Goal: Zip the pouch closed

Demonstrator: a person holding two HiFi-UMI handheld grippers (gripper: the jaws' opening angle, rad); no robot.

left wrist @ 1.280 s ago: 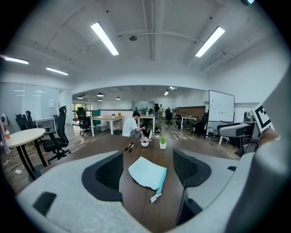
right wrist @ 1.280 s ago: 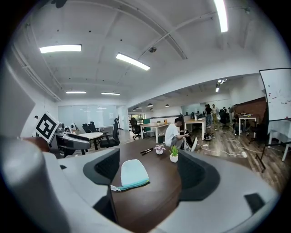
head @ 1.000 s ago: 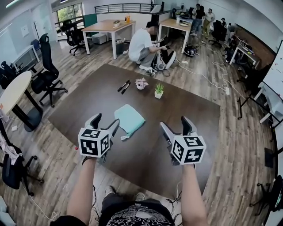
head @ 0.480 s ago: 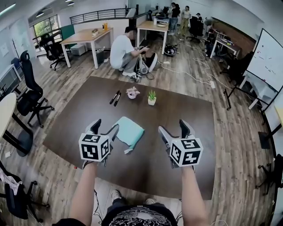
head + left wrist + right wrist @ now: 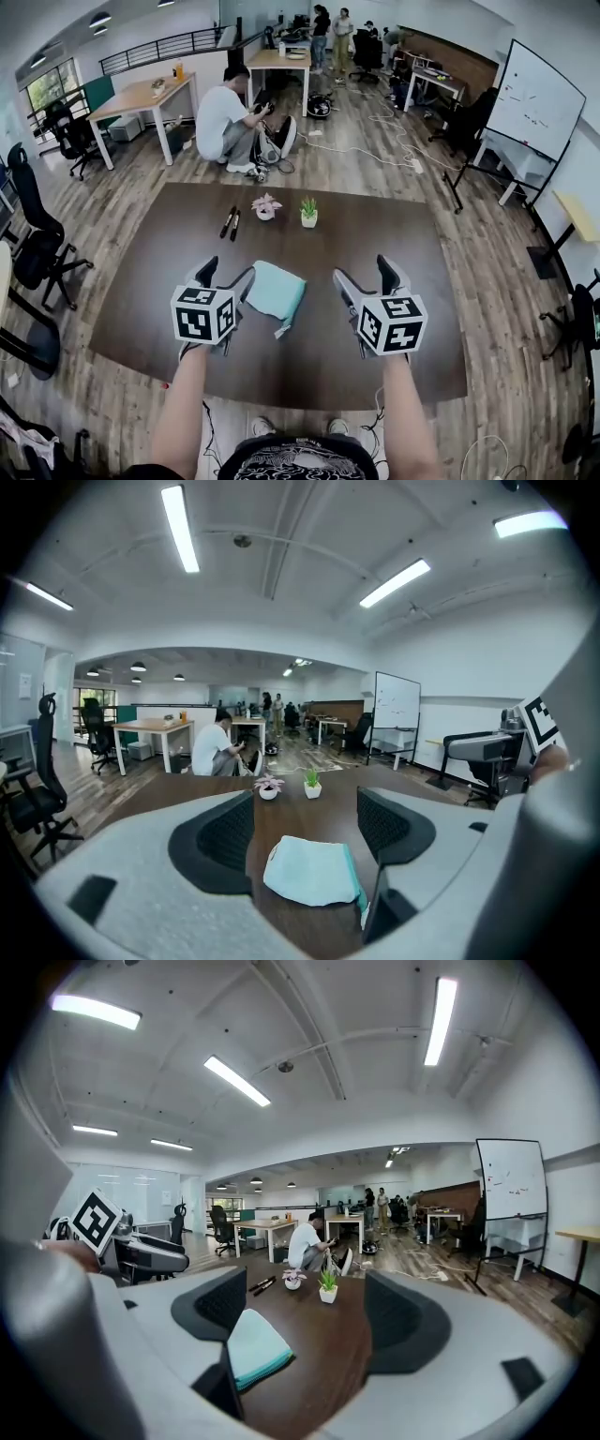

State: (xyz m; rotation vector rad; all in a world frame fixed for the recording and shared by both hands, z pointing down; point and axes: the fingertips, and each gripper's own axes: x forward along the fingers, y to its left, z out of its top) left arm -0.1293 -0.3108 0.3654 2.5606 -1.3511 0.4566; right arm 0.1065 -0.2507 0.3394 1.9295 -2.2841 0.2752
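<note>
**Clerk:** Fingers (image 5: 223,838) of the left gripper (image 5: 228,272), state?

**Checker:** Spread wide, nothing held between them. The right gripper (image 5: 363,270) is the same: fingers (image 5: 405,1324) wide apart, with only bare tabletop in the gap.

**Clerk:** Largest item?

**Checker:** One dark brown rectangular wooden table (image 5: 394,234) on a plank floor. Both grippers hover over its near half, side by side.

**Clerk:** Beyond the table?

**Checker:** One white whiteboard on a stand (image 5: 534,98), far right. One person in a white shirt (image 5: 221,120), crouched on the floor past the far edge.

**Clerk:** The task's item?

**Checker:** One pale turquoise flat fabric pouch (image 5: 277,289), lying on the table between the two grippers and closer to the left one. In the left gripper view the pouch (image 5: 309,872) lies on the wood below the open jaws, ungripped. In the right gripper view it (image 5: 251,1344) sits off to the left, beside the left jaw. I cannot tell how far the zip is drawn.

**Clerk:** Smaller lots?

**Checker:** One green plant in a white square pot (image 5: 308,213) and one pink-flowered plant in a white round pot (image 5: 266,206), side by side near the far edge. Two black marker pens (image 5: 231,222) lie just left of them. One small pale tab (image 5: 281,331) hangs at the pouch's near corner.
</note>
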